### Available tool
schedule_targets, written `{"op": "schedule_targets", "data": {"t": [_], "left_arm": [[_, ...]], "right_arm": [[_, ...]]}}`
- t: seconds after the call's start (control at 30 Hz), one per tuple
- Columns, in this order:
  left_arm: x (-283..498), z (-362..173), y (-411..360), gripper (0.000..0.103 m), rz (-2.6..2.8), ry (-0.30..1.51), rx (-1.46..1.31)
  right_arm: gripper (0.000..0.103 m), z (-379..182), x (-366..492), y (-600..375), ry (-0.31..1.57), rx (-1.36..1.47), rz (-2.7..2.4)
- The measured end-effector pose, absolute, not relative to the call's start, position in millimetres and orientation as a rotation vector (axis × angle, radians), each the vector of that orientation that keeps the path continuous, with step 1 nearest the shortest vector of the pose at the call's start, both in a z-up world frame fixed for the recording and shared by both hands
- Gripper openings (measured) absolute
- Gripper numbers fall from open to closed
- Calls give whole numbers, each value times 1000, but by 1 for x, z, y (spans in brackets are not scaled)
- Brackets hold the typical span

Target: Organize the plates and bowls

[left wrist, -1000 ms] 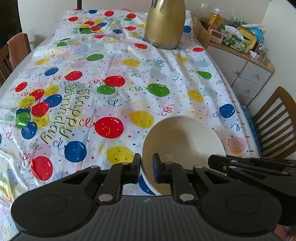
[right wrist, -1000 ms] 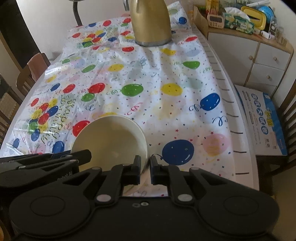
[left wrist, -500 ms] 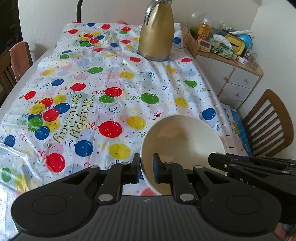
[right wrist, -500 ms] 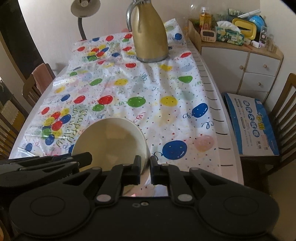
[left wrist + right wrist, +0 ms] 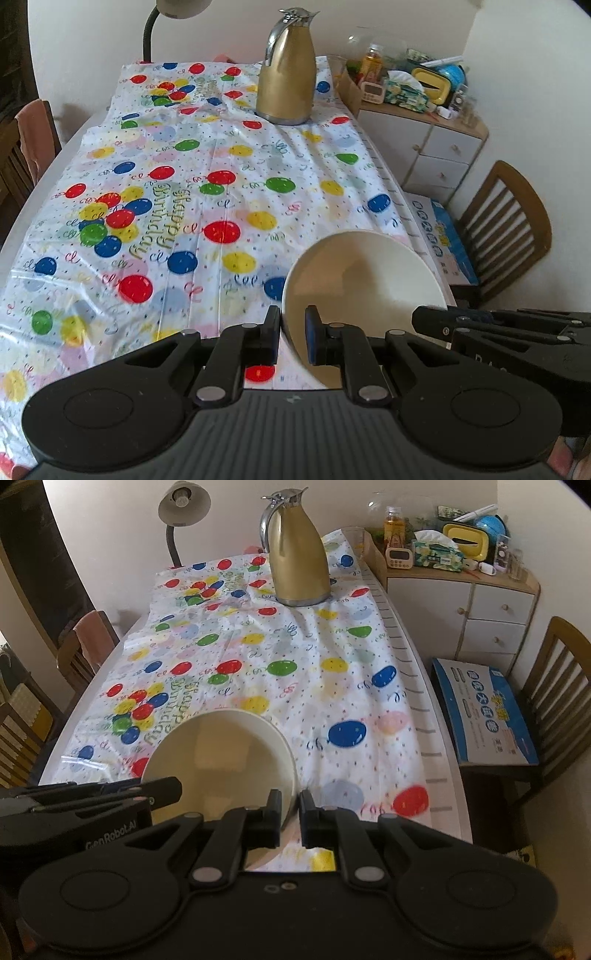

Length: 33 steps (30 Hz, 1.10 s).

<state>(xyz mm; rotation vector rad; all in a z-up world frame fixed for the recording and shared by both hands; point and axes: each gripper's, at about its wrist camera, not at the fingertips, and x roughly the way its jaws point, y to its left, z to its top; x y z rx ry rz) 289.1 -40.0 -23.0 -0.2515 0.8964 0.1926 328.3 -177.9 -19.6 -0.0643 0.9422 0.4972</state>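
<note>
Ahead of my grippers the balloon tablecloth [image 5: 207, 206] lies bare; far beyond them stands a gold thermos jug [image 5: 286, 70], with a desk lamp [image 5: 183, 513] further left; off to the right are a cluttered white cabinet [image 5: 495, 602] and a wooden chair [image 5: 506, 225]; both grippers tilt steeply downward; my left gripper [image 5: 291, 334] pinches the cream bowl [image 5: 364, 273] at its left rim, my right gripper [image 5: 290, 814] pinches the opposite rim; the bowl hangs between them above the cloth.

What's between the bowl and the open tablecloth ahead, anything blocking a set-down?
Nothing visible. Both grippers, left and right, pinch the bowl by opposite rim edges over bare tablecloth. The only thing standing on it is the gold jug, at the far end.
</note>
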Motion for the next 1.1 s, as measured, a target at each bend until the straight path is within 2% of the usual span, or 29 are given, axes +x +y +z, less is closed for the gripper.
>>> {"op": "schedule_targets", "data": {"t": [0.57,1.1], "left_arm": [[202,-14,-69,13,99,930,-203],[156,-38,-95,13,7,1021,-158]], "right_arm": [[8,-12,230,-210,958,-32,436],[8,-36,174,-238,1037,25,368]]}}
